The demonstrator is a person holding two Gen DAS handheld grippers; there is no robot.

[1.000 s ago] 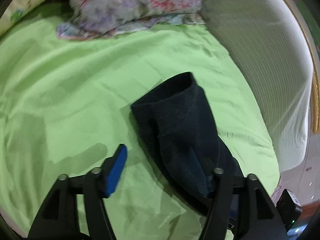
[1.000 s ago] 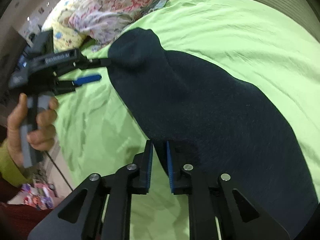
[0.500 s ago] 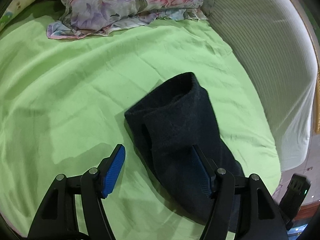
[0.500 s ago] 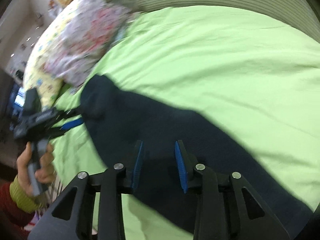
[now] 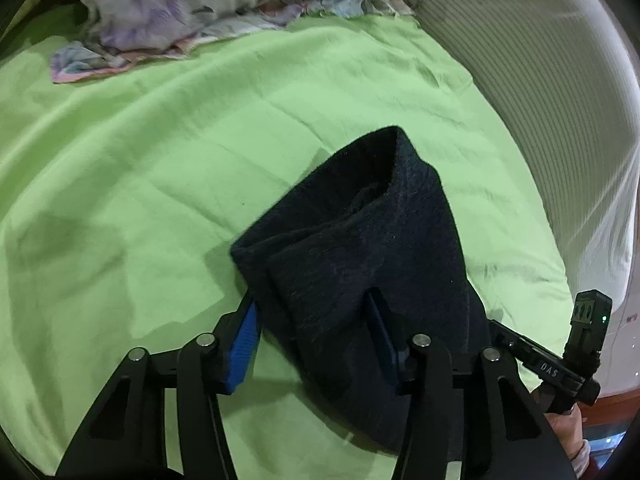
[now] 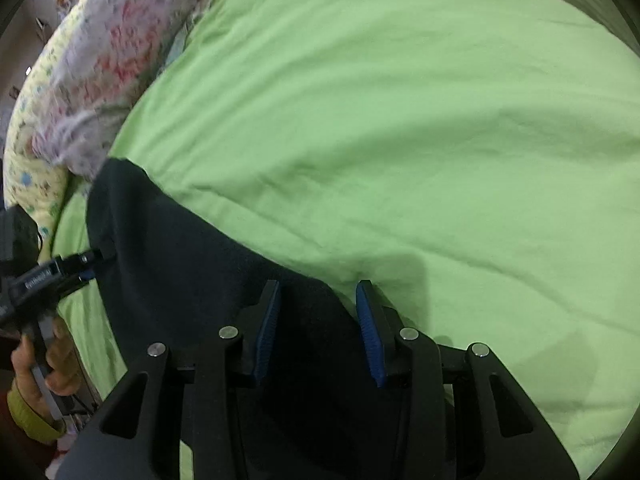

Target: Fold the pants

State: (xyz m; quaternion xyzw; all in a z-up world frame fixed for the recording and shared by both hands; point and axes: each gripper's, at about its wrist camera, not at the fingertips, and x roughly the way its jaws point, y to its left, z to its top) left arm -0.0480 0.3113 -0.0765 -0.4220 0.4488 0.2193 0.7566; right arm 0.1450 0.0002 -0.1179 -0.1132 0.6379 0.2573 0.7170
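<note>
Dark navy pants (image 5: 360, 248) lie folded in a long strip on the green bed sheet (image 5: 160, 168). My left gripper (image 5: 312, 320) is open, its blue-padded jaws on either side of the near corner of the cloth, one pad under its edge. In the right wrist view the pants (image 6: 192, 264) run from lower middle to the left. My right gripper (image 6: 318, 312) is open over their edge, not closed on them. The left gripper (image 6: 86, 262) shows at the far end of the pants there.
Floral pillows (image 5: 208, 4) lie at the head of the bed. A white striped bolster or mattress edge (image 5: 552, 112) runs along the right. A yellow patterned pillow (image 6: 36, 136) sits at the left. The bed's edge and floor are at lower right (image 5: 616, 400).
My left gripper has moved in so that its jaws now straddle the pants' corner. My right gripper has gone from shut to open and swung toward the pants' edge.
</note>
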